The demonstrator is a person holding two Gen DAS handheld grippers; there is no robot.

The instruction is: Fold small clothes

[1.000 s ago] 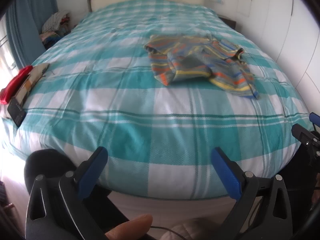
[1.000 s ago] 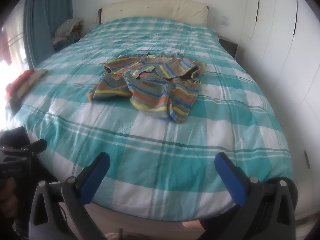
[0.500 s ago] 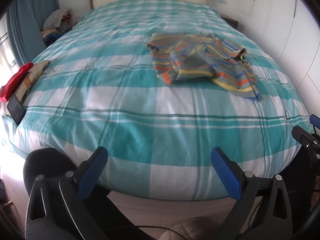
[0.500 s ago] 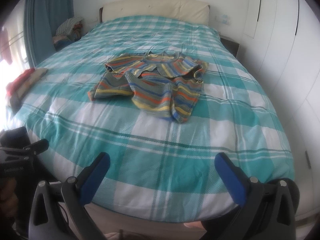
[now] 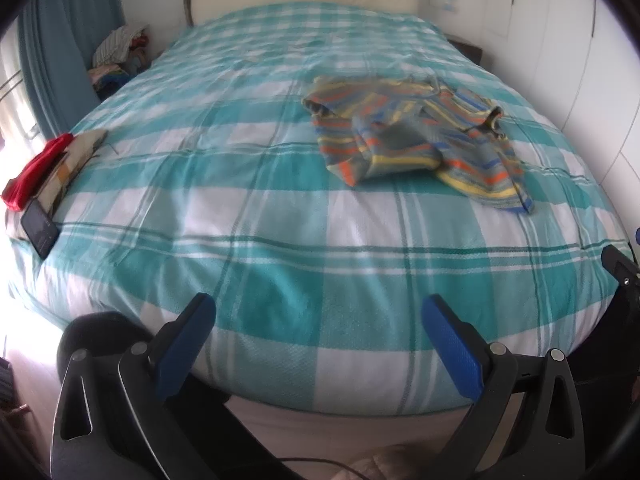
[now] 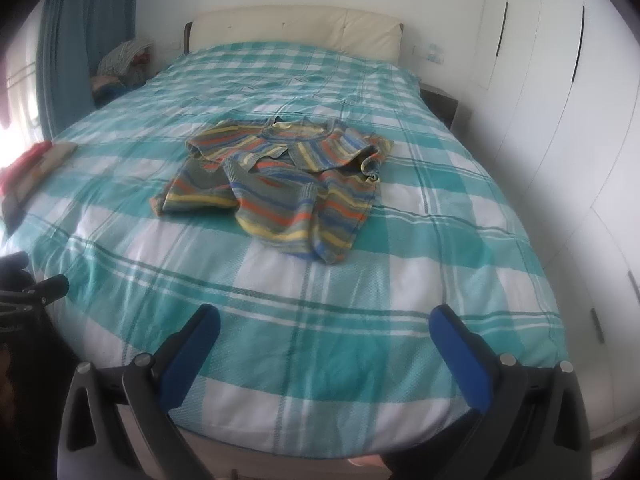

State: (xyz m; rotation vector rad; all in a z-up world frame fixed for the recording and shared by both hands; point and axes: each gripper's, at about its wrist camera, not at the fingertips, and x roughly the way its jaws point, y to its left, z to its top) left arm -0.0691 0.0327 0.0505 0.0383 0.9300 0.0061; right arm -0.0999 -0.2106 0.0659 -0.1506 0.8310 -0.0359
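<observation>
- The striped shirt (image 6: 276,184) is lying crumpled on the bed (image 6: 360,320); it is probably soft, light, limp.
- The left gripper (image 5: 316,344) and right gripper (image 6: 324,344) are standing wide, empty.
- Taking the hem corners seems best.

Striped multicolour shirt (image 5: 416,140) (image 6: 276,184) crumpled, unfolded, lying flat mid-bed on teal checked cover (image 5: 256,216).

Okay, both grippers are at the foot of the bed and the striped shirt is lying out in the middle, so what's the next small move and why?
Probably bring both grippers forward over the bed toward the striped shirt. The left gripper and right gripper hang open and empty at the near edge, and the shirt lies crumpled and untouched on the checked cover, so it likely needs spreading flat before any fold.
</observation>
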